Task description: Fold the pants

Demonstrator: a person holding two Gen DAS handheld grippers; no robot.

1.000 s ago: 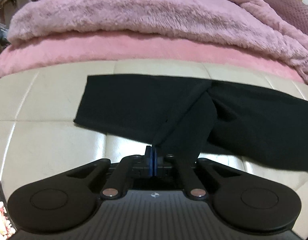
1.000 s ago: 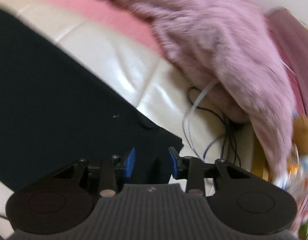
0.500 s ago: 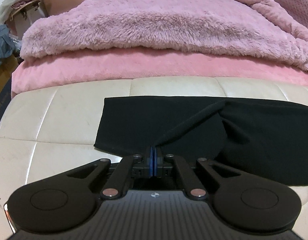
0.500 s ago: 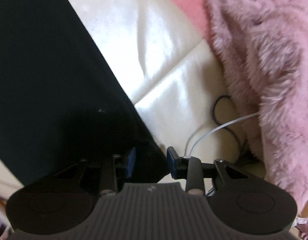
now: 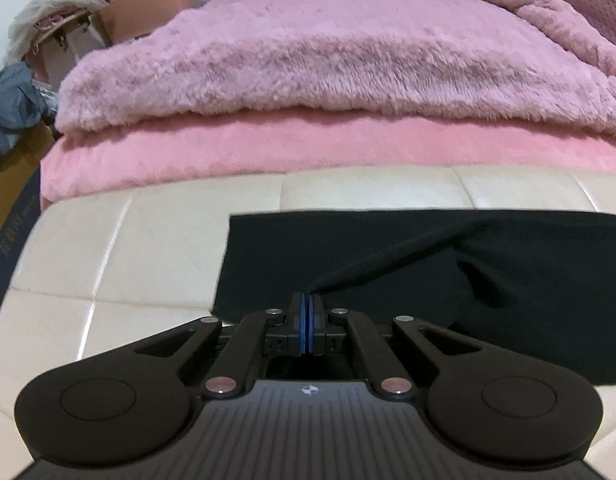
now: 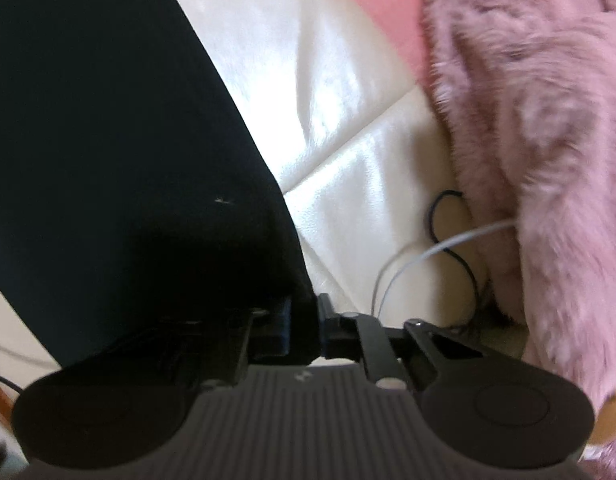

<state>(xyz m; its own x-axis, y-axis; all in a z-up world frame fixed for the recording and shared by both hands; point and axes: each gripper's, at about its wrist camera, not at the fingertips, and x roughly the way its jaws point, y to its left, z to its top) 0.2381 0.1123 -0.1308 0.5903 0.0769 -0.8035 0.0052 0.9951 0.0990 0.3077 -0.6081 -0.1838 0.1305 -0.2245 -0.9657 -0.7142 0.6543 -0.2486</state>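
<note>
On the cream quilted bench (image 5: 156,248) at the foot of the bed, the black pants (image 5: 488,280) lie spread along its far edge, beside the pink blanket (image 5: 328,68). The left claw (image 5: 307,322) is clenched on a pulled-up fold of them. The right claw (image 6: 304,320) grips their edge near some cables (image 6: 448,240).

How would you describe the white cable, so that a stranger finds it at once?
Start at the fluffy pink blanket over the cream cushion. The white cable comes from under its edge, right of the black pants. It is pale; the thin cables beside it are dark.
</note>
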